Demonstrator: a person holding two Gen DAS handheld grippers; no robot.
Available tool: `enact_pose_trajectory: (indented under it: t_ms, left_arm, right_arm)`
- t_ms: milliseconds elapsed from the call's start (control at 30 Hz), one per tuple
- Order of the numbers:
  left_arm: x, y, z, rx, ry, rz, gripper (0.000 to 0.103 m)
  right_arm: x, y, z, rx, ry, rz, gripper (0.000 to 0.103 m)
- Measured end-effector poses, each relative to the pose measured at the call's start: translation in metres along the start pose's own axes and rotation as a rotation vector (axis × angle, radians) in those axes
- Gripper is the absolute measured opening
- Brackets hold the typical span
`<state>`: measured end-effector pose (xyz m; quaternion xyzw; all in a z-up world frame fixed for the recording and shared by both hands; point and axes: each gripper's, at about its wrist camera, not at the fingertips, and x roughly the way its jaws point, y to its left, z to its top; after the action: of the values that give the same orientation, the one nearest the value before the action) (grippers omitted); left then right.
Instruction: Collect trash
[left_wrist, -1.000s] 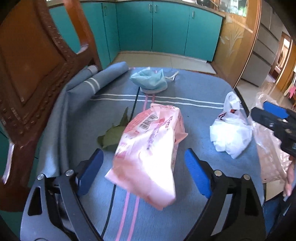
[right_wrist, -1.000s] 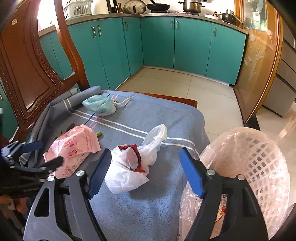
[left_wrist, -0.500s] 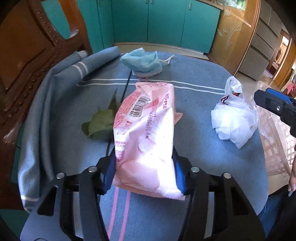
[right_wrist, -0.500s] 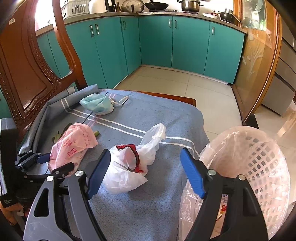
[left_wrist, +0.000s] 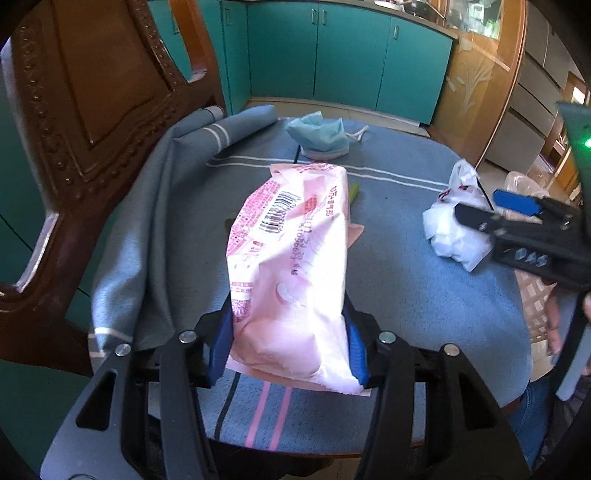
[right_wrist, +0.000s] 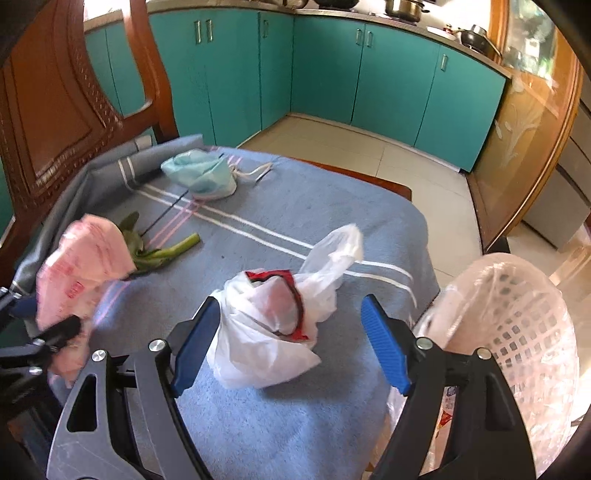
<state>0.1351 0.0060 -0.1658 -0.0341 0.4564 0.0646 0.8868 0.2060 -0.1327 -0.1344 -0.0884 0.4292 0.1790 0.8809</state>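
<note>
My left gripper (left_wrist: 288, 347) is shut on a pink plastic wrapper (left_wrist: 291, 254), lifted off the blue cloth; it also shows in the right wrist view (right_wrist: 79, 266). My right gripper (right_wrist: 291, 347) is open, its blue pads on either side of a crumpled white plastic bag (right_wrist: 273, 325) with a red edge, also seen in the left wrist view (left_wrist: 456, 229). A crumpled blue face mask (left_wrist: 319, 134) lies at the far side of the table. A green leaf with a stalk (right_wrist: 159, 247) lies near the wrapper.
A white mesh basket (right_wrist: 517, 332) lined with clear plastic stands just past the table's right edge. A carved wooden chair back (left_wrist: 92, 122) rises on the left. The blue cloth (left_wrist: 424, 302) covers the table and bunches against the chair. Teal cabinets (right_wrist: 332, 74) line the back.
My left gripper closed on the pink wrapper and lifted it, uncovering the leaf. My right gripper moved forward so its pads flank the white bag.
</note>
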Motion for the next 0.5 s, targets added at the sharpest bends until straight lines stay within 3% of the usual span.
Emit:
enact_pose_trajectory:
  t_ms: [100,233,500]
  left_arm:
    - [-0.009,-0.004,0.002,0.007,-0.025,0.008,0.053]
    - [-0.024,-0.008,-0.001,0.03,-0.056,0.027,0.053]
    - [-0.037,-0.012,-0.003,0.045,-0.078,0.047,0.053]
  right_arm:
    - [0.008,0.006,0.001,-0.018,0.0,-0.03,0.078]
    - [0.016,0.011,0.004,-0.035,-0.011,-0.078,0.087]
    - [0.03,0.019,0.002,-0.051,0.021,-0.071,0.089]
